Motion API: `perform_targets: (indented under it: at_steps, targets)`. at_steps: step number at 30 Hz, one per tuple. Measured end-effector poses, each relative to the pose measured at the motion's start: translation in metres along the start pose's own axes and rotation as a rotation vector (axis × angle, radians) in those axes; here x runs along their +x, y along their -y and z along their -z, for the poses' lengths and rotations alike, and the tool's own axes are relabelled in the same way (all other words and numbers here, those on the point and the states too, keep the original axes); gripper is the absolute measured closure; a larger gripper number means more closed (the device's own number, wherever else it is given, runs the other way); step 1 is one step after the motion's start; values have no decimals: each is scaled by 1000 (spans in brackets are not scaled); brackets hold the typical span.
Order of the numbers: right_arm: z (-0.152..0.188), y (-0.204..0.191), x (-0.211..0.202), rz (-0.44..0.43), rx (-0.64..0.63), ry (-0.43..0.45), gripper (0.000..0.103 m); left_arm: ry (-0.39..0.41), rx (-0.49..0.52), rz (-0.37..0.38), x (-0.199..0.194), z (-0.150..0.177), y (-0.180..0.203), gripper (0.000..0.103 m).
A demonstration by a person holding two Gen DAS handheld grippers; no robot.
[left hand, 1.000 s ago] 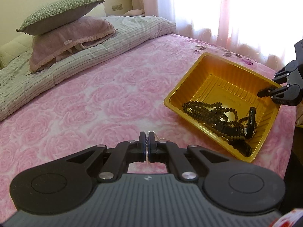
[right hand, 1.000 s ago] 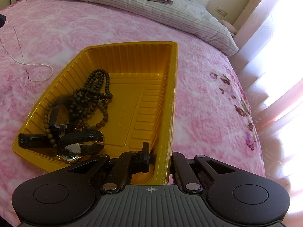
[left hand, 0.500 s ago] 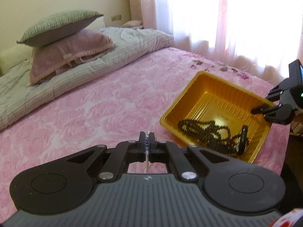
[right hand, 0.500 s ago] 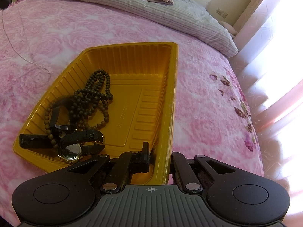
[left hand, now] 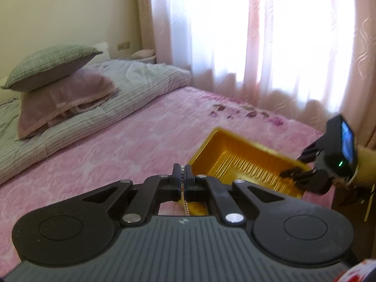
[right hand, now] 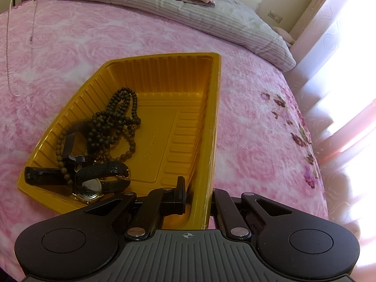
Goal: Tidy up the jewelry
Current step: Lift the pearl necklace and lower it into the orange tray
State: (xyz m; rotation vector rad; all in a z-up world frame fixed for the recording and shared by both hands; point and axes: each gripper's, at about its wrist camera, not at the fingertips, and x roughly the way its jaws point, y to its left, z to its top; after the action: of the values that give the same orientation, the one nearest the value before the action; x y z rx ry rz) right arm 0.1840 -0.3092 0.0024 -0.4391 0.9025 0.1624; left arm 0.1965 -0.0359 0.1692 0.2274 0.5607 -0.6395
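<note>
One yellow tray [right hand: 212, 108] sits on the bed. Inside the tray lie one tangle of dark wooden beads [right hand: 112, 122] whose separate strands cannot be counted, and one wristwatch [right hand: 90, 186]. Left of the tray hangs one thin chain [right hand: 8, 54]. Beyond the tray are two stacked pillows [left hand: 54, 80].

Bedroom: bed [left hand: 131, 141] with pink rose cover, striped quilt [left hand: 98, 117] along head edge, two pillows [left hand: 56, 80] stacked. Cream wall [left hand: 70, 7], socket [left hand: 123, 45]. Pink sheer curtains [left hand: 258, 35], strong backlight from window.
</note>
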Motion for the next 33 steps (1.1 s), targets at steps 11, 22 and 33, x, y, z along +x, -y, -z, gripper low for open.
perform_targets:
  at_steps: [11, 22, 33]
  targets:
    - [1, 0, 2, -4, 4, 2, 98, 52, 55, 79, 29, -45, 50, 102]
    - [3, 1, 3, -14, 11, 4, 98, -44, 62, 123, 91, -28, 81, 102]
    - [5, 3, 4, -20, 18, 3, 98, -102, -13, 124, 120, -19, 76, 101]
